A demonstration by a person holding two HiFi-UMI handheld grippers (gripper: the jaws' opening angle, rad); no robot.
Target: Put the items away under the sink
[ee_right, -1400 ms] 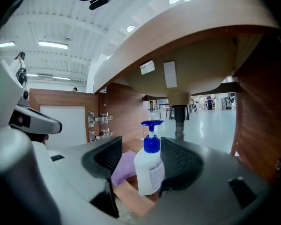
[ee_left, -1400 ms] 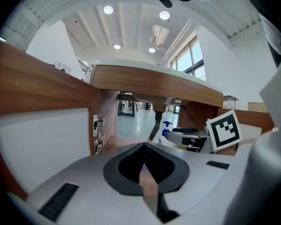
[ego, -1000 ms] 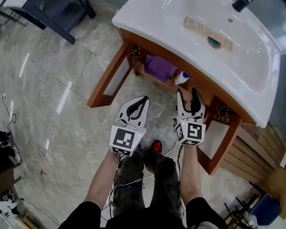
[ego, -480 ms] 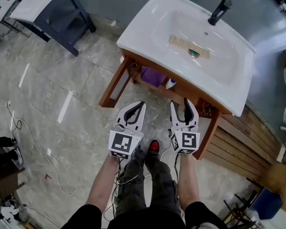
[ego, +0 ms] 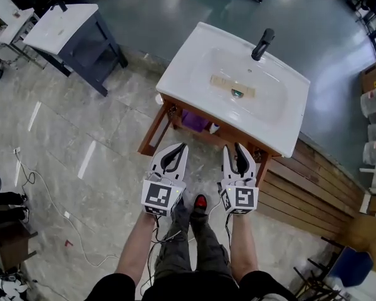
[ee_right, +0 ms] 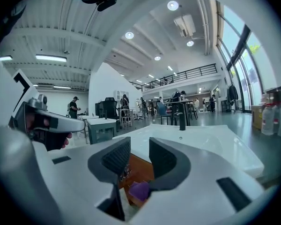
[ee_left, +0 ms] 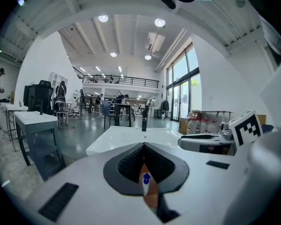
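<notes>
The white sink [ego: 238, 93] with a black faucet [ego: 263, 42] stands on a wooden frame ahead of me. On the shelf beneath it lie a purple item [ego: 194, 119] and a white bottle with a blue cap [ego: 214, 128]. My left gripper [ego: 173, 157] is held in front of the frame, shut and empty; the bottle [ee_left: 145, 184] shows through the slit below its tips. My right gripper [ego: 238, 157] hovers beside it, open and empty, with the purple item [ee_right: 139, 190] visible between its pads. Both grippers are well short of the shelf.
A dark table with a white top [ego: 69, 33] stands at the upper left. A cable [ego: 31, 174] trails over the floor on the left. Wooden slats [ego: 301, 193] lie to the right of the sink, and large bottles [ego: 373, 105] sit at the far right.
The view has pulled back and up, so the sink looks smaller and farther off. Both grippers have drawn away from the shelf and hold nothing.
</notes>
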